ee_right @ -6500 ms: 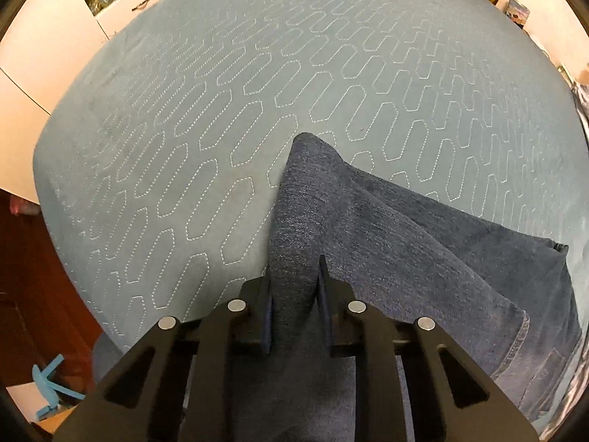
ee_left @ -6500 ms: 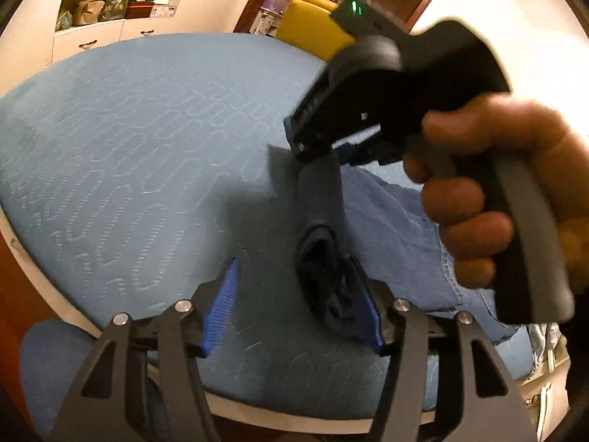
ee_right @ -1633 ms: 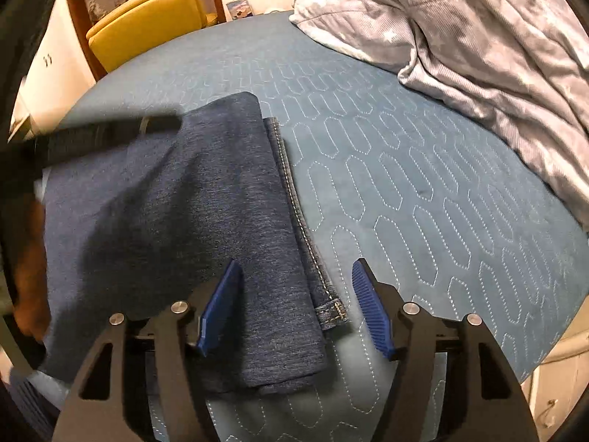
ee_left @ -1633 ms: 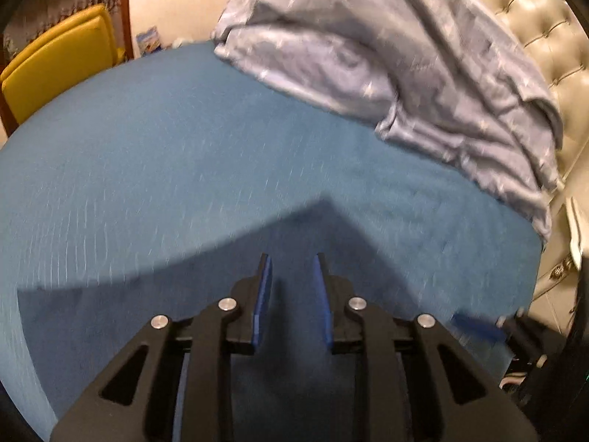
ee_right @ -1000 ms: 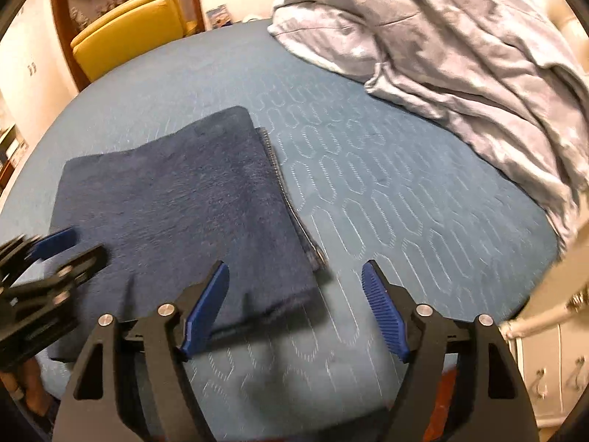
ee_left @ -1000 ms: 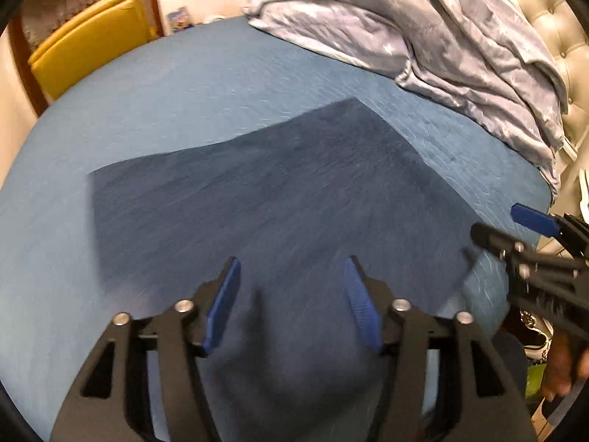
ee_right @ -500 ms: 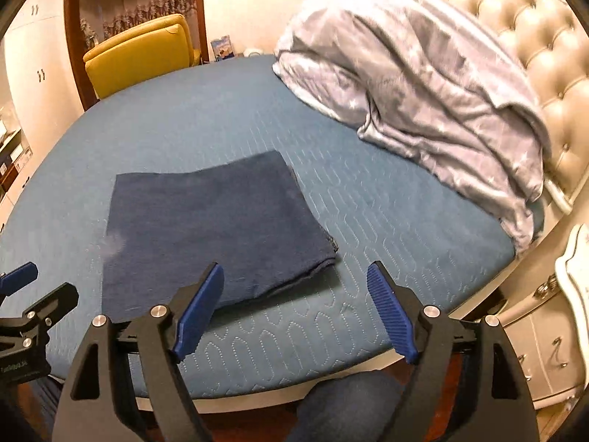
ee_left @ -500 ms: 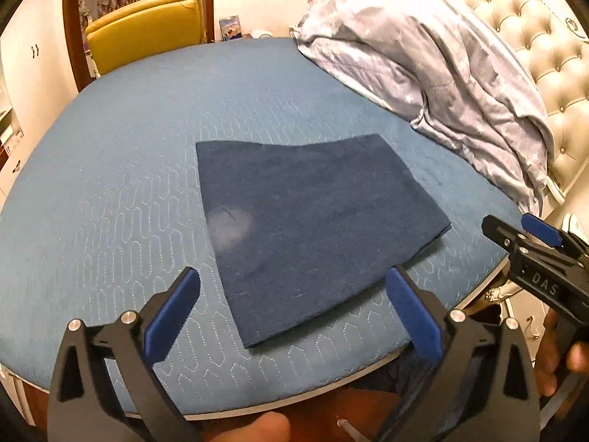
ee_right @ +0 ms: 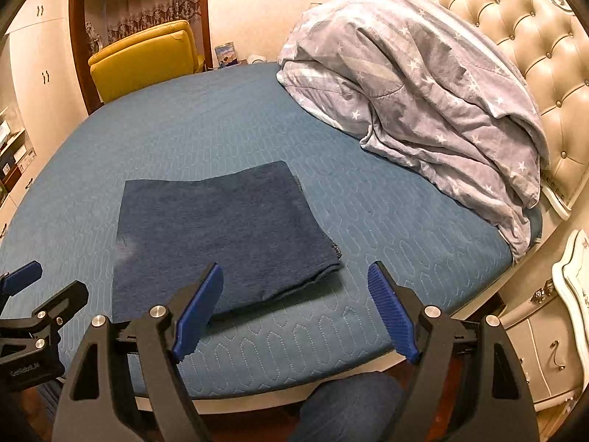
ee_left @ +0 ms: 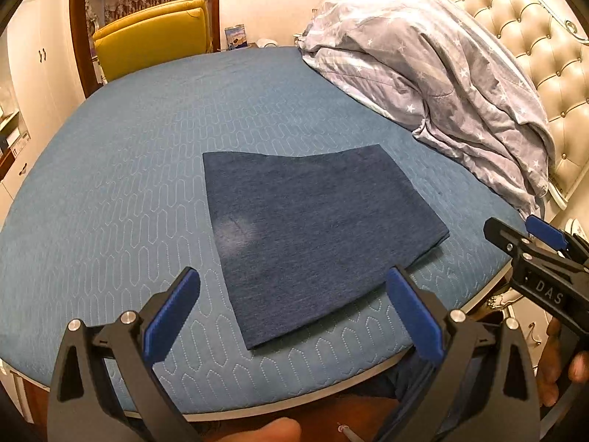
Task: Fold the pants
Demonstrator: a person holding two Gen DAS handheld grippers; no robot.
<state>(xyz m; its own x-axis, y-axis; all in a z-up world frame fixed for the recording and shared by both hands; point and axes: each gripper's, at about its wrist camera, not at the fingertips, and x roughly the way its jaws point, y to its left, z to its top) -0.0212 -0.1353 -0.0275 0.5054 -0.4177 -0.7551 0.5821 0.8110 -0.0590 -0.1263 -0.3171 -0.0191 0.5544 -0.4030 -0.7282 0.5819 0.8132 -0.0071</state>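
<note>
The dark blue pants (ee_left: 316,232) lie folded into a flat rectangle on the blue quilted bed (ee_left: 129,184), close to its near edge. In the right wrist view the pants (ee_right: 221,232) show a stitched hem along their right side. My left gripper (ee_left: 292,274) hovers above and back from the near edge of the pants, open wide, with nothing between its blue pads. My right gripper (ee_right: 294,268) hangs the same way over the near right corner, open and empty. Each gripper shows in the other's view: the right gripper (ee_left: 515,228), the left gripper (ee_right: 55,280).
A crumpled grey star-print duvet (ee_left: 441,73) is heaped at the back right against a tufted cream headboard (ee_left: 533,37). A yellow chair (ee_left: 151,37) stands beyond the far edge. A cream nightstand (ee_right: 552,331) stands right of the bed. A person's knee (ee_right: 349,405) is below the near edge.
Both grippers have drawn back and upward from the pants, which now lie flat and untouched. The left jaws have spread much wider. In the last half second almost nothing moved.
</note>
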